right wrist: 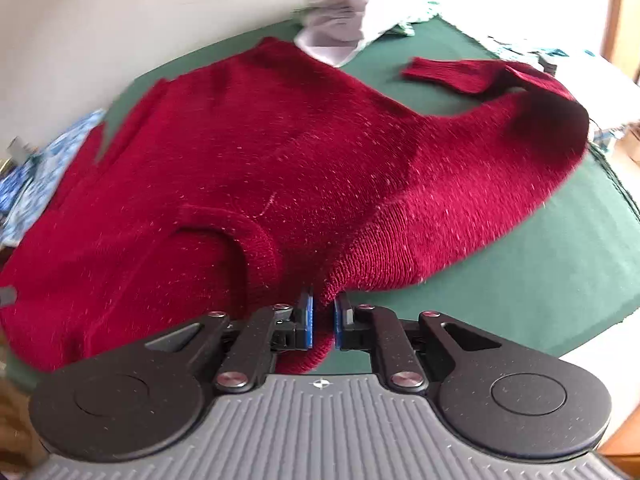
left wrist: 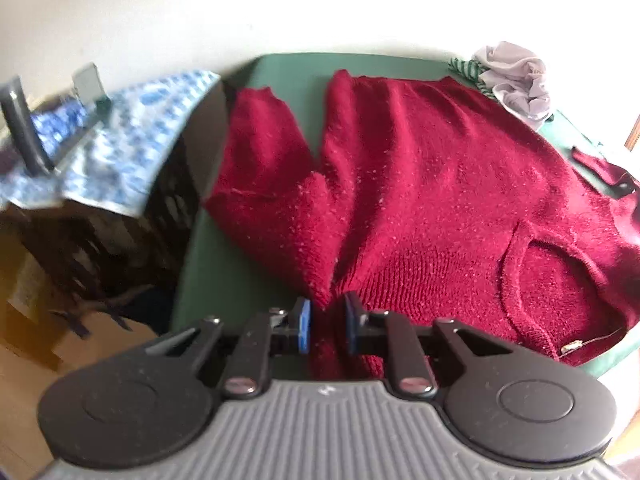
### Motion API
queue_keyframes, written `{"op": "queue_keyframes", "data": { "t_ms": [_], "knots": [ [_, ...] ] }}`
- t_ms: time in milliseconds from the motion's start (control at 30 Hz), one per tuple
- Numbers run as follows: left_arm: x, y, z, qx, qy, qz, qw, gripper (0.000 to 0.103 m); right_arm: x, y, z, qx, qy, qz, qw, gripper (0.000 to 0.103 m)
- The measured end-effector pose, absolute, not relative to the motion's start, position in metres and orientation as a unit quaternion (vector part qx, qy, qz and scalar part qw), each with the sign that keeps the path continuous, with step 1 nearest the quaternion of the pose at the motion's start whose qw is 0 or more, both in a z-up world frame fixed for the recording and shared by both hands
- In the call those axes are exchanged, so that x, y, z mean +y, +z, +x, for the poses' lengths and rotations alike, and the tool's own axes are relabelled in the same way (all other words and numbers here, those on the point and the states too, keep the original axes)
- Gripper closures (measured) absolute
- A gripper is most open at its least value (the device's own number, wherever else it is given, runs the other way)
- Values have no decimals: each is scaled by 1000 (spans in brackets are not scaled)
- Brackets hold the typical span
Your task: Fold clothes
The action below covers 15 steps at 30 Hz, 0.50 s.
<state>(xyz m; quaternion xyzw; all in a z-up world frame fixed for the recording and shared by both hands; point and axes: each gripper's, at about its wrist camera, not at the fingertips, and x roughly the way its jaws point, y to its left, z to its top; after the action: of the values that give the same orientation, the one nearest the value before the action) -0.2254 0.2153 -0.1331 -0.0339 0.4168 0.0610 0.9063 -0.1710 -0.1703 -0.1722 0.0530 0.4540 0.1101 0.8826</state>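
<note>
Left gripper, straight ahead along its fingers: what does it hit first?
The red sweater. The left gripper is already shut on its near edge, and the knit spreads directly ahead over the green table cover. Pushing on would bunch fabric into the table, though depth is hard to judge in the fisheye.

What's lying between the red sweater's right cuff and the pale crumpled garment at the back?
Nothing: in the right wrist view, bare green table cover separates the sweater cuff from the pale garment.
</note>
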Motion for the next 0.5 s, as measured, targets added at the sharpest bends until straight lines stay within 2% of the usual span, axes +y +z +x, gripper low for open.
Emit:
{"op": "queue_keyframes", "data": {
  "t_ms": [233, 500],
  "knots": [
    [209, -160, -229, 461, 91, 16, 883, 84, -155, -181, -186, 477, 148, 18, 866, 93],
    [229, -161, -232, 455, 120, 22, 882, 81, -142, -179, -190, 473, 203, -11, 857, 93]
  ]
}}
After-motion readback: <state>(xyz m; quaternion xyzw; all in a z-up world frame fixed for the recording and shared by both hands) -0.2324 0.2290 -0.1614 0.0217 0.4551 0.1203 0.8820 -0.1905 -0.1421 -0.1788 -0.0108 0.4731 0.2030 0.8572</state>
